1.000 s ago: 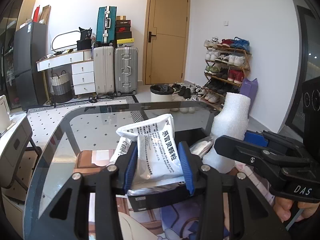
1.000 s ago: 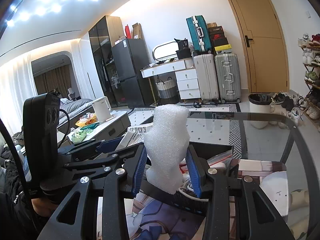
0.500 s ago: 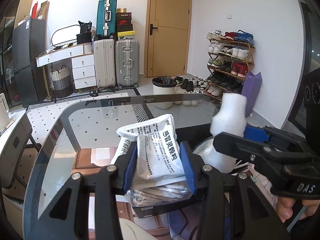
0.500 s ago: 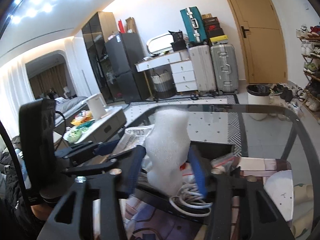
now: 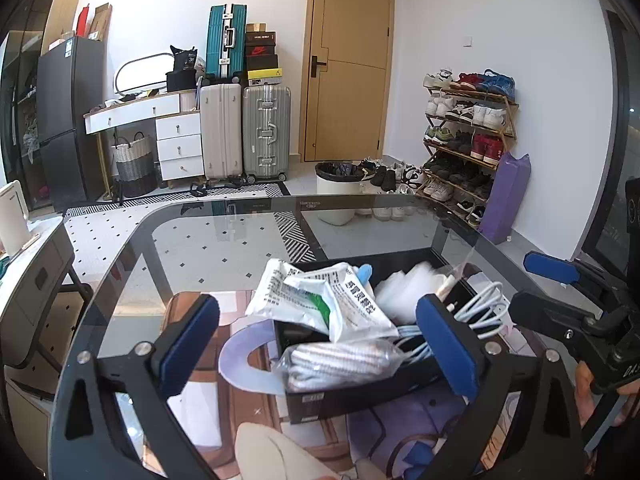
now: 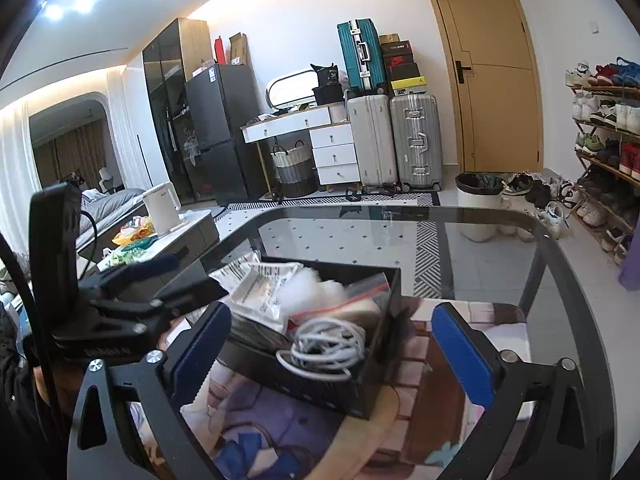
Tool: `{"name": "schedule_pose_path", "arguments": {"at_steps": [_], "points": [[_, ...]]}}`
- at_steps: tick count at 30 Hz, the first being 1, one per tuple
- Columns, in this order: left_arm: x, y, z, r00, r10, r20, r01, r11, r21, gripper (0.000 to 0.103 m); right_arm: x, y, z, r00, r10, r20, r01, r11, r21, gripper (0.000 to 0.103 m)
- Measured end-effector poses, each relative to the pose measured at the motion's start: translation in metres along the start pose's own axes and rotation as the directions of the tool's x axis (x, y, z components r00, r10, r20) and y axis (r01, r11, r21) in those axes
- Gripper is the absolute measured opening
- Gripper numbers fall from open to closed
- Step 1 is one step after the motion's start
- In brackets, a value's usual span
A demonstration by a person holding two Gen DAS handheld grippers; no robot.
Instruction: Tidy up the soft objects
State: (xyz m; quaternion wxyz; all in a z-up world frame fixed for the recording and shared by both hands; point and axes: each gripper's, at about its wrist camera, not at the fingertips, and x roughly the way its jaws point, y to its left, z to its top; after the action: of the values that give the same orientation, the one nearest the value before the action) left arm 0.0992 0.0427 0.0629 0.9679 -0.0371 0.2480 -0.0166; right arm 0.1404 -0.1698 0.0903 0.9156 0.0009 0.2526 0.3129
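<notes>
A black box point(image 5: 360, 398) sits on the glass table and holds soft items. The white medicine pouch point(image 5: 332, 304) lies on top of its left part. Beside it lies the white foam piece point(image 5: 404, 288), blurred, with a coiled white cable point(image 5: 480, 308) to the right. My left gripper point(image 5: 318, 346) hovers over the box's near side, its jaws opening wide with nothing pressed between them. In the right wrist view my right gripper point(image 6: 332, 344) is also opening over the box point(image 6: 376, 396); the foam point(image 6: 324, 284), pouch point(image 6: 260, 288) and cable point(image 6: 328, 348) rest inside.
A clear bag of pale rolled stuff point(image 5: 340, 360) hangs over the box's front. A printed mat point(image 6: 280, 432) lies under the box. The glass table's far edge point(image 5: 320, 196) curves ahead. A hand point(image 5: 584, 384) grips the right tool. Beyond stand a bin point(image 5: 340, 192) and shoe rack point(image 5: 468, 140).
Both grippers have gone from shut to wide open. The left one let go of the pouch and the right one of the foam; both items now lie in the box.
</notes>
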Motion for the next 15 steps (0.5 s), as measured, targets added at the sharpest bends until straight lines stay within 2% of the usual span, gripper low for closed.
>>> {"name": "schedule_pose_path", "arguments": {"at_steps": [8, 15], "points": [[-0.009, 0.008, -0.016, 0.999, 0.037, -0.01, -0.037, 0.999, -0.023, 0.103, -0.008, 0.004, -0.025, 1.0, 0.006, -0.005, -0.006, 1.0, -0.018, 0.102], [-0.014, 0.008, -0.03, 0.999, 0.045, -0.029, -0.046, 0.999, -0.017, 0.103, -0.01, 0.013, -0.029, 1.0, 0.029, 0.001, -0.029, 0.999, -0.037, 0.102]]}}
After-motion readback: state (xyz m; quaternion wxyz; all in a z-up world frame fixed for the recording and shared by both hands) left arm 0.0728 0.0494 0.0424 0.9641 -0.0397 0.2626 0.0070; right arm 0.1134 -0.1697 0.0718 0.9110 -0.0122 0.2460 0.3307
